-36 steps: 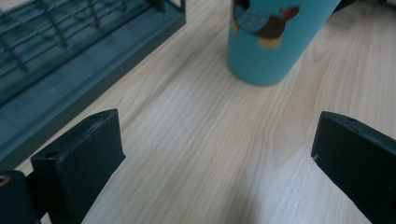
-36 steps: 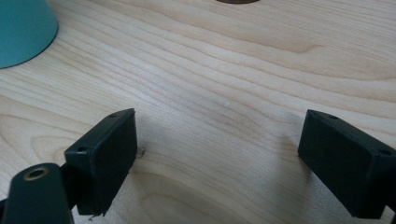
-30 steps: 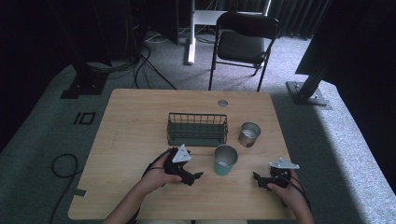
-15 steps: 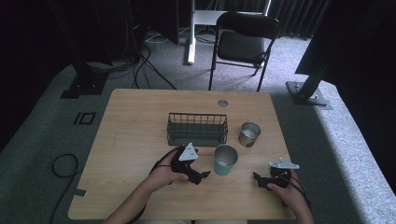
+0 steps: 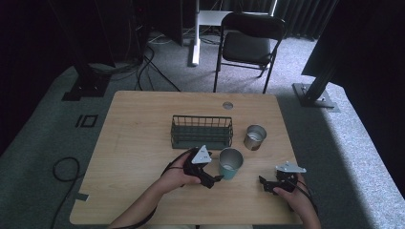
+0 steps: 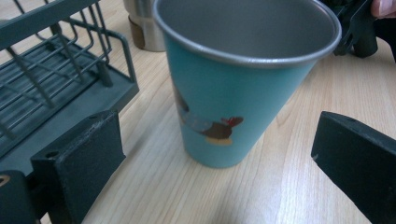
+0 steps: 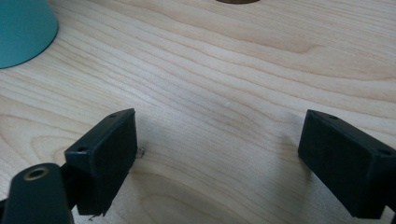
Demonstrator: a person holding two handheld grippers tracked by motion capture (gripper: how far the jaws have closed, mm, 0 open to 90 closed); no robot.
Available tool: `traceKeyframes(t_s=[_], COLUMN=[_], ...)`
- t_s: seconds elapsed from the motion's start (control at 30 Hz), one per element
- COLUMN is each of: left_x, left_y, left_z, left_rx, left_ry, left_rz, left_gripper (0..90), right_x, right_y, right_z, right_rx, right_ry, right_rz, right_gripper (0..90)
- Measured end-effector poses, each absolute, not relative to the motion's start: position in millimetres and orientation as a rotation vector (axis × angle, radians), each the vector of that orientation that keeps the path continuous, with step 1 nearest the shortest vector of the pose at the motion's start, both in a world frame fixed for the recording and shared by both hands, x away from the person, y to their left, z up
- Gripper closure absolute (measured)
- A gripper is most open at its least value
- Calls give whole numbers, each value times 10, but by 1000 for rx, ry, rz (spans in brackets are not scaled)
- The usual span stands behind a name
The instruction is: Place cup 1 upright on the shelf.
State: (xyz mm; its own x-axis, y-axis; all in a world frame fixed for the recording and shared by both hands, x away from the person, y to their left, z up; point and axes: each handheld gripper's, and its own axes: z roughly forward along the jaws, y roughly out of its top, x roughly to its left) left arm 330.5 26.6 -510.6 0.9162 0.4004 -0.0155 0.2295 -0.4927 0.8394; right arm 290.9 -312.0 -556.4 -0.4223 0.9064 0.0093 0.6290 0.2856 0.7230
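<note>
The left hand-held gripper (image 5: 216,179) has neared the teal cup (image 5: 230,163), jaws spread, nothing grasped.

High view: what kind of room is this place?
Probably a recording studio or lab: a wooden table on grey carpet, dark curtains behind, a folding chair and loose cables on the floor.

My left gripper (image 5: 216,179) lay low over the table, its jaws spread wide and pointing to my right, my left hand (image 5: 179,174) wrapped around its body. My right gripper (image 5: 262,183) sat near the table's front edge, jaws likewise wide apart and empty, pointing left, with my right hand (image 5: 292,192) behind it.
</note>
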Motion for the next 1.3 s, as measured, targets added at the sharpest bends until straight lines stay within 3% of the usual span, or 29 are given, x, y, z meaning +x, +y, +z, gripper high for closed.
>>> traceKeyframes(t_s=[1.3], left_x=[3455], left_y=[-245], left_z=[-5168], left_rx=[1996], left_ry=[414], left_rz=[209], left_gripper=[60], right_x=[2909], right_y=[-3120], right_z=[-5564], right_rx=[1381], right_ry=[2155], right_rz=[931], right_gripper=[114])
